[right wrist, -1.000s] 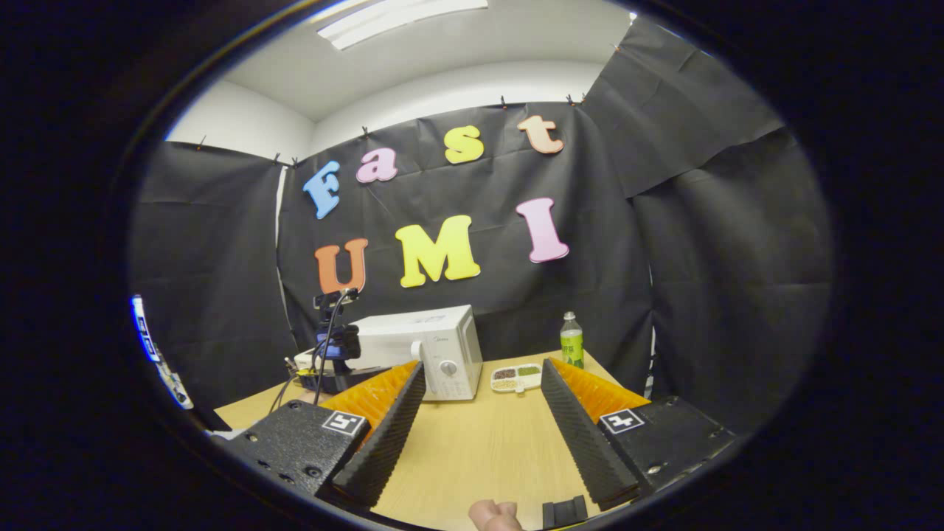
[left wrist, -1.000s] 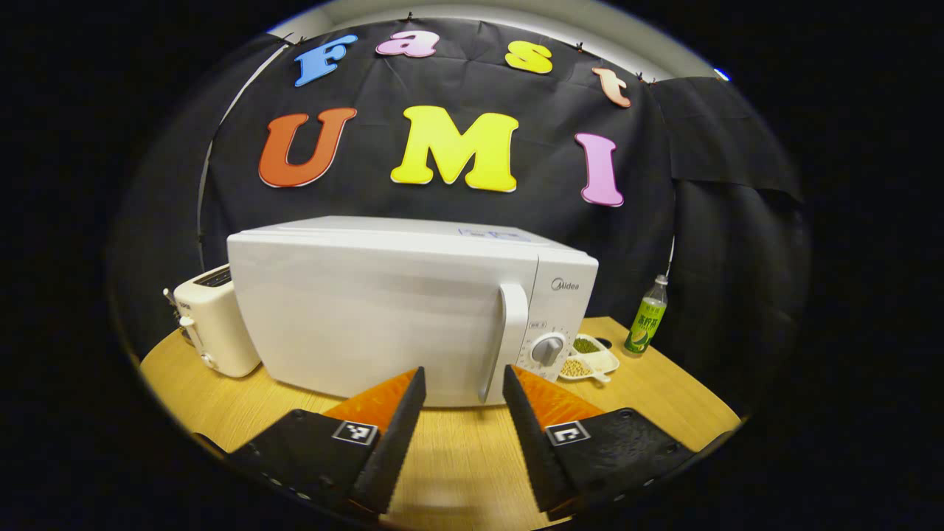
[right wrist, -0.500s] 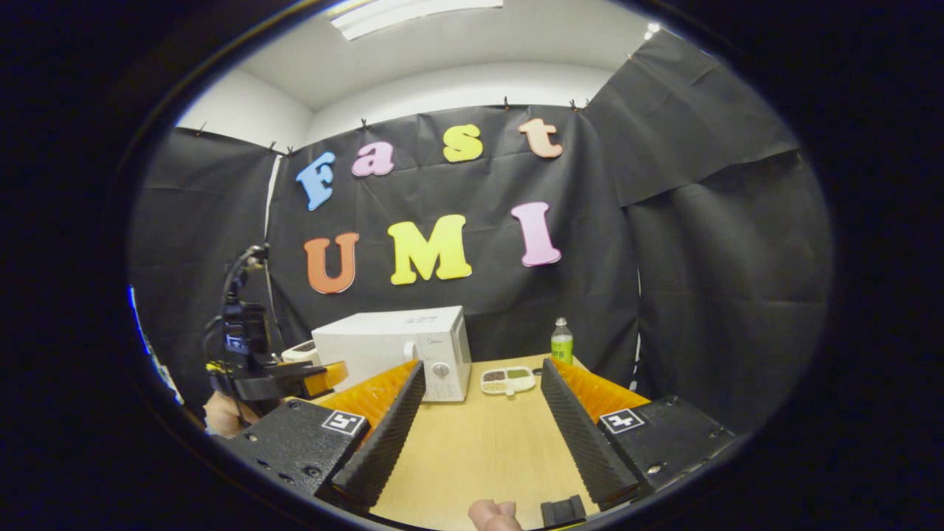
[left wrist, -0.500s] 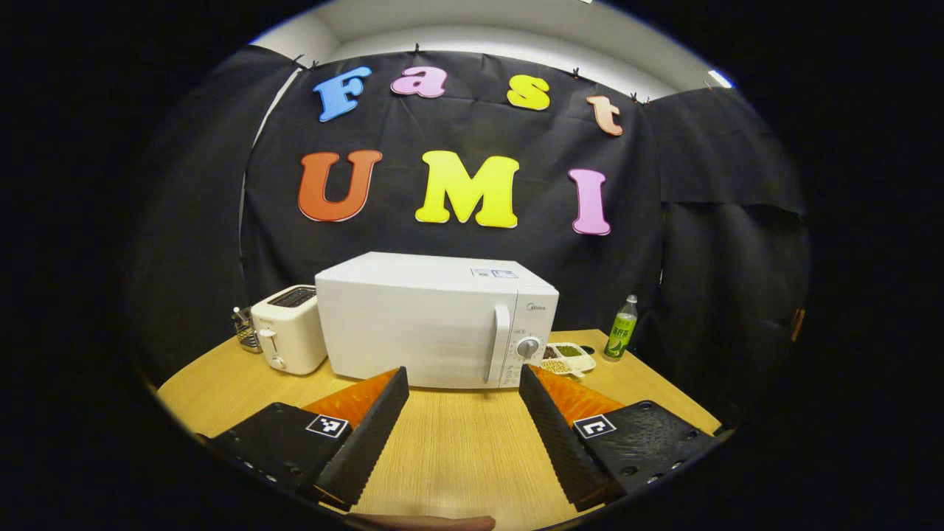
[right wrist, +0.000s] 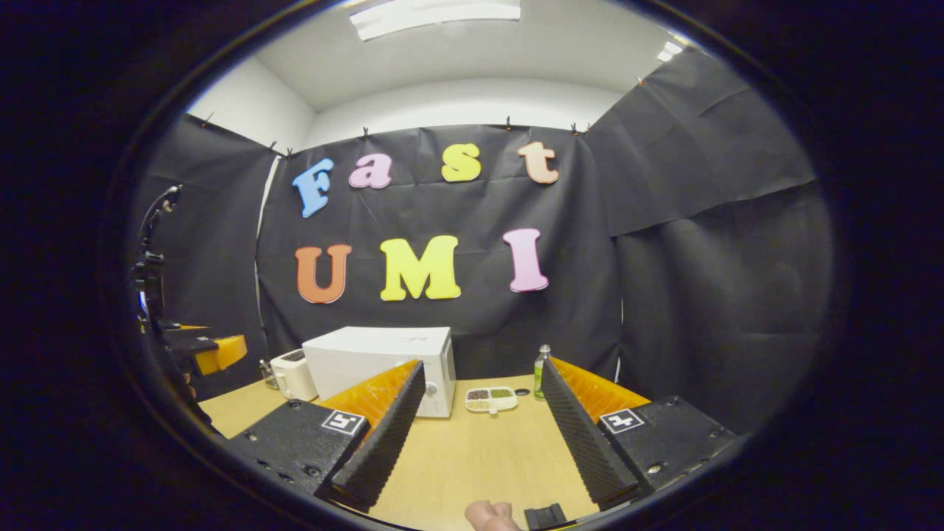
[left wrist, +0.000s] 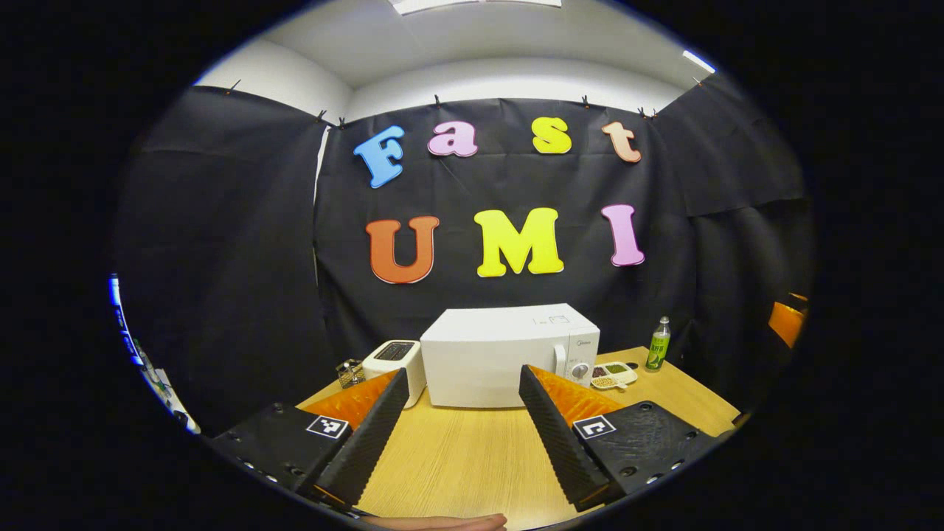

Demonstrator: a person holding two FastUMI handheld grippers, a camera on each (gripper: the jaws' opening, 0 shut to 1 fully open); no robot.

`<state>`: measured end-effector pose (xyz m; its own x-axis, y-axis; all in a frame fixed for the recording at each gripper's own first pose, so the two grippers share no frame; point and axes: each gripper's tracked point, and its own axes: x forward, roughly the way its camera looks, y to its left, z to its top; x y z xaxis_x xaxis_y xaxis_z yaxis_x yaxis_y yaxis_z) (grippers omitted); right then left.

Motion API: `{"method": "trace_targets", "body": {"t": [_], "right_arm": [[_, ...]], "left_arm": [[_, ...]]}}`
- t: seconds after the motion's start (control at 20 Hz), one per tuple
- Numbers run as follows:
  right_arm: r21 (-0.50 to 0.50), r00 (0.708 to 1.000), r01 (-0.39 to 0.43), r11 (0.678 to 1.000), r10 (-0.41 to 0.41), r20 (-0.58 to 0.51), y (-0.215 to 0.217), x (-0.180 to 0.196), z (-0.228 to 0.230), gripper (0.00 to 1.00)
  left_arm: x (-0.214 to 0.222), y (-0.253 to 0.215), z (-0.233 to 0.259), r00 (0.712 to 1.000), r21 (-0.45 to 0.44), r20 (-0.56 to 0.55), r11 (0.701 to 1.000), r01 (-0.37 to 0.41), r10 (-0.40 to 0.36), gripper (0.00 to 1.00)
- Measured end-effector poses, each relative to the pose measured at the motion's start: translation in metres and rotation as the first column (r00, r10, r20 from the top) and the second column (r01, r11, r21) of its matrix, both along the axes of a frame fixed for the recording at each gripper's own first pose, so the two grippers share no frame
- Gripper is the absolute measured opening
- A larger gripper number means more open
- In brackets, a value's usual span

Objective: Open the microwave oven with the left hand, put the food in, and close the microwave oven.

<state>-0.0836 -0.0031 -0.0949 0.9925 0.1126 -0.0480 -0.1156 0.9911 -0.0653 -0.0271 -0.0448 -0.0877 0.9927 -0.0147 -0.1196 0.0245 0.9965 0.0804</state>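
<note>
The white microwave (left wrist: 501, 354) stands at the back of the wooden table (left wrist: 457, 461) with its door closed; it also appears in the right gripper view (right wrist: 369, 354). To its right lies a white divided dish of food (left wrist: 611, 374), which sits straight ahead in the right gripper view (right wrist: 490, 399). My left gripper (left wrist: 463, 372) is open and holds nothing, well back from the microwave. My right gripper (right wrist: 482, 365) is also open with nothing in it, far from the dish. At the left edge of the right gripper view, the left gripper (right wrist: 198, 350) hangs in the air.
A white toaster (left wrist: 394, 361) stands left of the microwave, with a small wire rack (left wrist: 348, 372) beside it. A green bottle (left wrist: 658, 344) stands right of the dish. A thumb (right wrist: 487, 514) shows at the bottom of the right gripper view.
My left gripper has drawn far back from the microwave and tilted upward, so the microwave looks much smaller. The right gripper has also pulled back a little. The door has stayed closed.
</note>
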Motion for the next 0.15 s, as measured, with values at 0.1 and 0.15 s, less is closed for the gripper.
{"method": "trace_targets", "body": {"t": [0.1,0.15], "right_arm": [[0.001,1.000,0.010,1.000,-0.010,0.020,0.000,-0.007,0.010,1.00],[0.003,0.999,0.013,1.000,-0.013,0.033,0.000,-0.010,0.016,1.00]], "left_arm": [[-0.014,0.001,0.011,1.000,-0.001,0.015,1.000,0.018,-0.018,0.94],[-0.020,0.001,0.016,0.999,-0.004,0.026,1.000,0.023,-0.023,0.94]]}}
